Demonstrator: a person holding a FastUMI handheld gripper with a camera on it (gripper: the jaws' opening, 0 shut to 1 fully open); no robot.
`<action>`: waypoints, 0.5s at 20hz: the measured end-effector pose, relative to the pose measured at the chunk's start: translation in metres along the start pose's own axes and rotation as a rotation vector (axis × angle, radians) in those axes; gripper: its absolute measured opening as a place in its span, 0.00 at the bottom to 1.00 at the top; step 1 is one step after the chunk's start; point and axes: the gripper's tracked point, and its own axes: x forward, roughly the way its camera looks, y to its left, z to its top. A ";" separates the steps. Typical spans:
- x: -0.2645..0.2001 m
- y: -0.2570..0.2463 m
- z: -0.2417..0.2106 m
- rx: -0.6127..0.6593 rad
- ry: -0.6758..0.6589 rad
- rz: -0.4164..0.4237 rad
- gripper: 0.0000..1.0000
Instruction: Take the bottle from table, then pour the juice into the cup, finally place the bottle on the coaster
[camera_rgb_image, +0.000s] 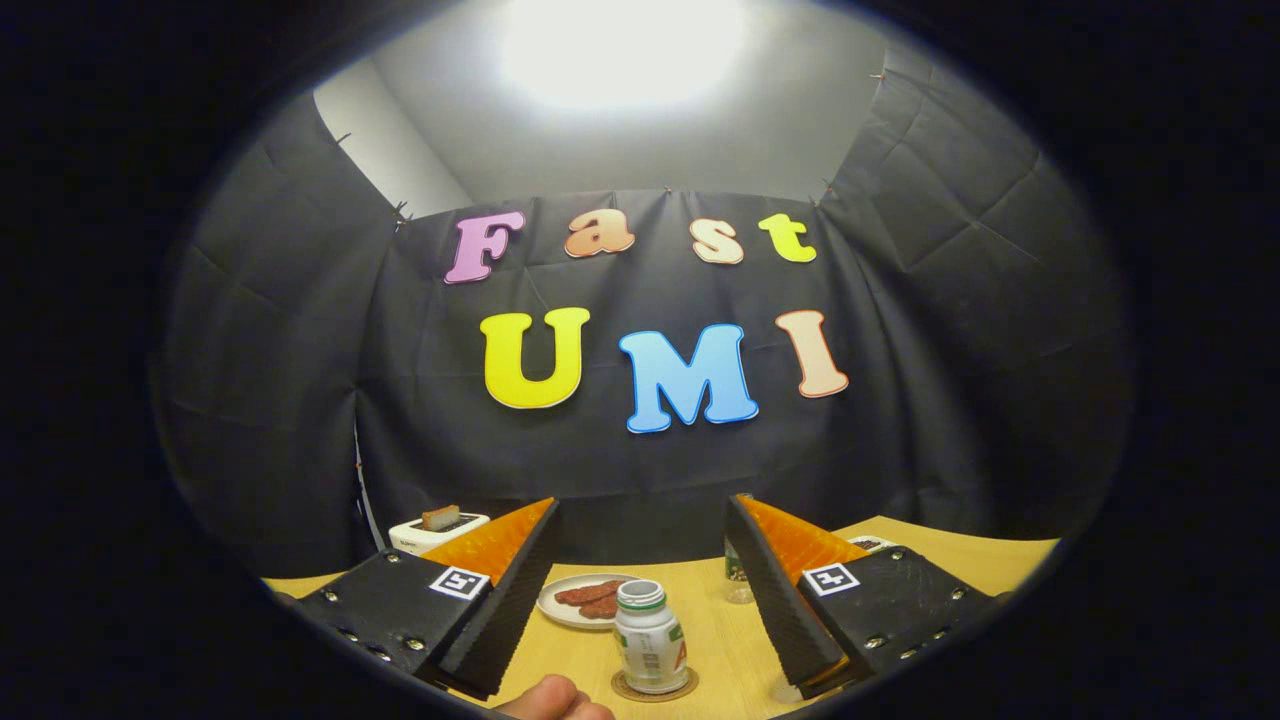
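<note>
Two fingers of the gripper (640, 585) are spread wide apart, holding nothing. Bottle (650, 638) stands upright on the coaster (654, 686), low centre of frame, in the gap between the fingers but touching neither (cap off, mouth open). Plate (583, 600) with reddish slices sits just behind it on the table (715, 630). White toaster (436, 530) at lower left by the black wall. Clear cup (738, 578) partly hidden by the right-side finger. Fingertip of a hand (553, 700) at bottom edge.
</note>
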 end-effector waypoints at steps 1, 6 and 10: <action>0.003 -0.017 -0.001 -0.033 0.000 -0.019 0.98; 0.017 -0.112 -0.006 -0.163 -0.007 -0.135 0.98; 0.018 -0.202 -0.021 -0.182 -0.005 -0.205 0.96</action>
